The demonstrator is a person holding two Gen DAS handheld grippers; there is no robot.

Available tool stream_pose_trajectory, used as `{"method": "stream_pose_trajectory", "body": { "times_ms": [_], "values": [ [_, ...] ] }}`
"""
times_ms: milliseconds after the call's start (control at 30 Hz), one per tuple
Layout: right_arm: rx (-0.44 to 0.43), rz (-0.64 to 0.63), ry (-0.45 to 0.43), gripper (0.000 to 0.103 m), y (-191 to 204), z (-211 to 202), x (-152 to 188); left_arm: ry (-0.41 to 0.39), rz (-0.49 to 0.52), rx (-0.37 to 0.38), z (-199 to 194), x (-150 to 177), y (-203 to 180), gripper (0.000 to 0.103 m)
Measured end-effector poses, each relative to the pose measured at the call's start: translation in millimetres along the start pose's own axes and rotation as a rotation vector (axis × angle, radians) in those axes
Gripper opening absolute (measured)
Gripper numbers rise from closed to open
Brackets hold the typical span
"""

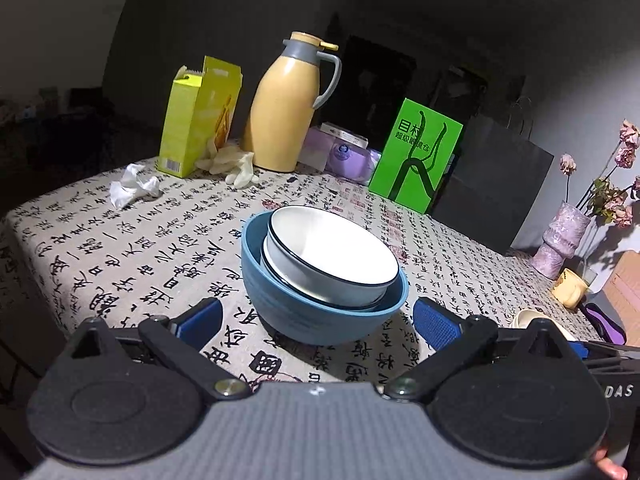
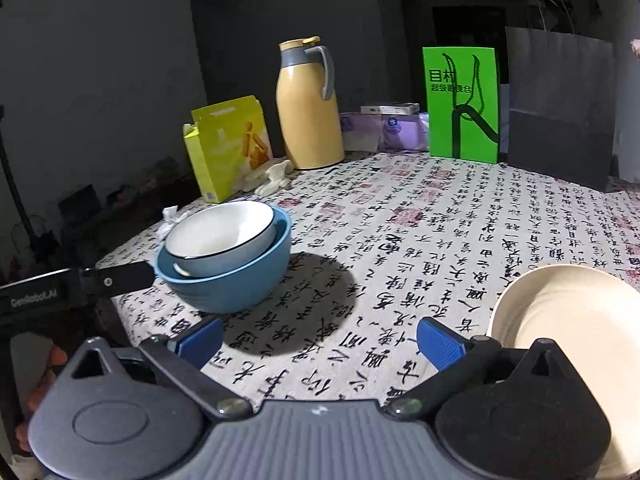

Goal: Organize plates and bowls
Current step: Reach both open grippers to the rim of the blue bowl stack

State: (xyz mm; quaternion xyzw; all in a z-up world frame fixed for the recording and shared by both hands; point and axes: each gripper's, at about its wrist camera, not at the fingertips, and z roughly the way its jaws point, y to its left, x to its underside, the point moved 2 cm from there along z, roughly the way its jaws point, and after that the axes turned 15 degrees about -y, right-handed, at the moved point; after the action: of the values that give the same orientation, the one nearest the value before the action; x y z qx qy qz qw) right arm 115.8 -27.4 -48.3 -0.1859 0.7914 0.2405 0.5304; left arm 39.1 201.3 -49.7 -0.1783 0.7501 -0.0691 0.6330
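the left gripper (image 1: 318,322) hovers wide apart and empty over the calligraphy-print tablecloth (image 1: 120,240), facing the round blue bowl (image 1: 320,308) that already nests a white dark-rimmed bowl (image 1: 332,252) near the table's left edge. the right gripper (image 2: 320,340) is equally spread, holding nothing, beside a cream plate (image 2: 572,320) at the near edge. judged remaining: that plate looks unsorted.

Dim room, one bright patch on the counter

Light falls from above onto the counter (image 1: 120,240), but the walls behind stay dark and grainy. In the right wrist view the blue bowl (image 2: 228,280) throws a big round shadow to its right. Both pictures bend at the edges and go black in the corners. Far things look soft.
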Motion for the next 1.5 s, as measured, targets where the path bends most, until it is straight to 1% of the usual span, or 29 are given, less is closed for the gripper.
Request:
{"method": "stream_pose_trajectory", "body": {
  "times_ms": [67, 200, 300, 433, 567, 667, 867, 967, 1100, 1233, 1300, 1400, 1500],
  "values": [
    [0.005, 0.01, 0.017, 0.103, -1.4, 9.1, -0.8, 0.017, -0.002, 0.005, 4.9, -0.7, 3.1, 0.103],
    [-0.071, 0.068, 0.055, 0.103, 0.7, 23.0, 3.9, 0.043, 0.002, 0.026, 14.9, -2.3, 8.3, 0.103],
    [-0.068, 0.091, 0.067, 0.103, -0.5, 32.3, 4.6, 0.043, 0.005, 0.025, 22.2, -6.1, 13.0, 0.103],
    [-0.112, 0.182, 0.091, 0.103, -8.4, 44.1, 5.8, 0.047, 0.0, 0.029, 33.4, -10.1, 20.2, 0.103],
    [-0.08, 0.158, 0.125, 0.103, -5.6, 59.0, 8.3, 0.047, 0.005, 0.018, 44.4, -11.9, 25.9, 0.103],
    [-0.114, 0.174, 0.112, 0.103, -4.9, 65.1, 6.0, 0.051, 0.009, 0.021, 51.9, -14.0, 29.4, 0.103],
    [-0.117, 0.169, 0.097, 0.103, -5.1, 81.9, -7.7, 0.056, 0.005, 0.022, 64.9, -19.1, 35.7, 0.103],
    [-0.108, 0.161, 0.106, 0.103, -2.3, 93.5, -13.7, 0.068, -0.007, 0.025, 71.6, -21.6, 38.1, 0.103],
    [-0.109, 0.194, 0.131, 0.103, -0.3, 111.4, -22.4, 0.082, -0.015, 0.016, 80.2, -25.5, 41.0, 0.103],
    [-0.107, 0.205, 0.155, 0.103, 4.6, 127.2, -28.6, 0.115, -0.056, -0.002, 89.6, -29.0, 47.7, 0.103],
    [-0.11, 0.218, 0.181, 0.103, 6.6, 135.4, -29.4, 0.143, -0.08, -0.021, 95.5, -29.7, 52.1, 0.103],
    [-0.117, 0.245, 0.227, 0.103, 10.2, 146.7, -28.3, 0.182, -0.122, -0.029, 103.3, -30.8, 57.6, 0.103],
    [-0.115, 0.275, 0.259, 0.103, 12.0, 155.8, -27.2, 0.21, -0.127, -0.045, 109.1, -31.1, 58.0, 0.103]
  ]
}}
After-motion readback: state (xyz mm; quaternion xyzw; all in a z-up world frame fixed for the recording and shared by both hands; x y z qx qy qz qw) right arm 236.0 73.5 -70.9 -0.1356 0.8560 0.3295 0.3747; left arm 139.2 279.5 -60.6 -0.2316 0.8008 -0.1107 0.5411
